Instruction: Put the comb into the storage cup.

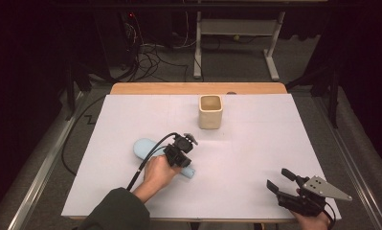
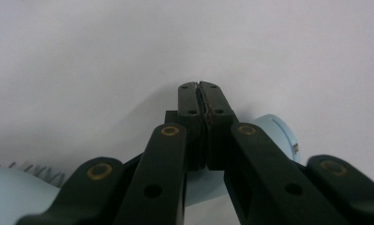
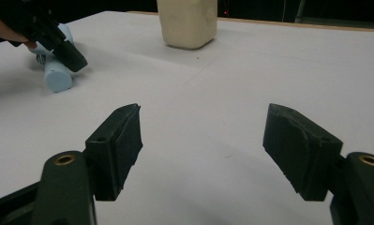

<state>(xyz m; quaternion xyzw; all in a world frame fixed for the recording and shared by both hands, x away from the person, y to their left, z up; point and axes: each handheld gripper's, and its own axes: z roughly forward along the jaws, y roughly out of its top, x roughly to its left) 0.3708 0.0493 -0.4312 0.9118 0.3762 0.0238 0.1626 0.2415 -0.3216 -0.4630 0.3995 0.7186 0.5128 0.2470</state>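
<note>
- Resting at the near right corner of the white surface [image 1: 255, 158], well apart from the brush, the right gripper [image 1: 280, 181] has its fingers [image 3: 116, 147] spread wide with nothing between them.
- Nearer the middle, the pale blue hairbrush [image 1: 145, 147] lies flat, its rounded head pointing away to the left and its handle end [image 3: 58, 80] toward the person.
- The left gripper [image 1: 179, 154] sits right over the brush handle; in its own view its fingers [image 2: 192, 101] are clenched pad against pad with nothing clamped, the blue handle lying just beneath and behind them.
- Beyond the brush and to its right stands a cream square cup [image 1: 210, 111], upright, open mouth up, well apart from it.
- My judgement: the brush is light, stiff plastic, smooth and round on the handle, so it may roll or slip; the bristles [image 2: 39, 171] give no firm hold.
- Best hold looks to be across the handle's middle, fingers squeezing its sides, leaving the free end clear to enter the cup.
</note>
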